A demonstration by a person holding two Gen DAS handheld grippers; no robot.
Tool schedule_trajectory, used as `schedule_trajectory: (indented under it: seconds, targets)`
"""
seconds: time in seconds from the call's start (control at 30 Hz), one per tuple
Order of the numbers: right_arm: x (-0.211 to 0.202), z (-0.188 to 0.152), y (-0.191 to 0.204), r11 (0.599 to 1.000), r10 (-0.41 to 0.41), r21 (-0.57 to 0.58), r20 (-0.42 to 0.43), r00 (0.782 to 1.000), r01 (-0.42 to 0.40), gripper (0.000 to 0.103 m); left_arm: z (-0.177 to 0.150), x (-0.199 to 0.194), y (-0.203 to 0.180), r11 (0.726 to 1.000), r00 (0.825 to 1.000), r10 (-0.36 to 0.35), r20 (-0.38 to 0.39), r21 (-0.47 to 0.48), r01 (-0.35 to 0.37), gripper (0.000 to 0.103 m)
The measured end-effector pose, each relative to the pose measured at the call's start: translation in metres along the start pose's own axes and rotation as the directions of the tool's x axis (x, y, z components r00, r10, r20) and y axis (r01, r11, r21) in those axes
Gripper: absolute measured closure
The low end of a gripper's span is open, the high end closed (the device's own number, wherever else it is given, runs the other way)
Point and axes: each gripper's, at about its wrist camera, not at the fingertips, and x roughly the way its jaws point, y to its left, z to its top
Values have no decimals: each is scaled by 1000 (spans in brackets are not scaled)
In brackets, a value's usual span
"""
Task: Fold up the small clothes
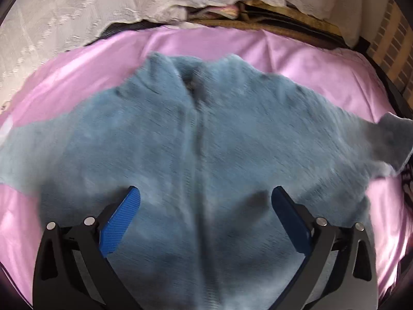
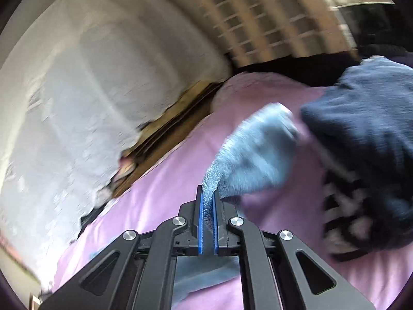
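A small fluffy blue-grey garment lies spread flat on a pink sheet, sleeves out to both sides, collar at the far end. My left gripper hovers over its near hem, jaws wide apart with nothing between the blue pads. In the right wrist view my right gripper is shut on the fluffy edge of the garment's sleeve, which is lifted off the pink sheet. That view is blurred.
A dark navy garment with a white pattern lies heaped on the sheet right of the lifted sleeve. White lace cloth covers the far side beyond the pink sheet, and a wooden slatted piece stands behind.
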Motion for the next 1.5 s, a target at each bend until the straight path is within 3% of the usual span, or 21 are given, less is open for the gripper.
schedule_trajectory:
  seconds: [0.1,0.27,0.33,0.4,0.6,0.8,0.97,1.1,1.2,1.3,1.4,1.5]
  targets:
    - [6,-11,36,994,52,-92,-49,997,-56,97,16,11,16,998,998,56,-32,10,-56,4]
    - [10,-29,95,965,128,-218,-108,986,-149,97,34,36,53,998,994,57,-89,-13,-58,4]
    - [11,-37,120,944,149,-277,-135,980,-182,97,32,41,72,995,993,-61,-104,-82,53,4]
    - [12,-48,146,920,167,-327,-167,972,-215,97,30,37,83,987,990,-119,-82,-116,109,4]
    - [10,-88,221,837,225,-442,-258,940,-322,96,33,4,129,988,1000,-9,25,-154,12,4]
    - [16,-148,273,762,222,-519,-354,908,-388,96,20,15,187,964,1000,16,-19,-264,-20,4]
    - [25,-201,298,688,139,-610,-421,896,-393,90,19,22,193,961,1000,7,-19,-276,-12,4]
    - [31,-233,305,616,88,-661,-484,871,-429,59,16,25,193,963,999,38,-23,-264,-43,4]
    - [28,-255,309,536,47,-700,-534,844,-472,40,15,25,196,961,999,41,-26,-271,-47,4]
    - [6,-256,307,474,88,-713,-546,833,-517,39,15,20,197,961,999,33,-20,-273,-37,4]
    - [-22,-226,296,476,199,-667,-554,809,-573,39,16,13,197,960,1000,5,-8,-278,-7,4]
    - [-42,-190,276,508,252,-637,-534,807,-580,40,17,3,194,957,998,-62,15,-283,63,4]
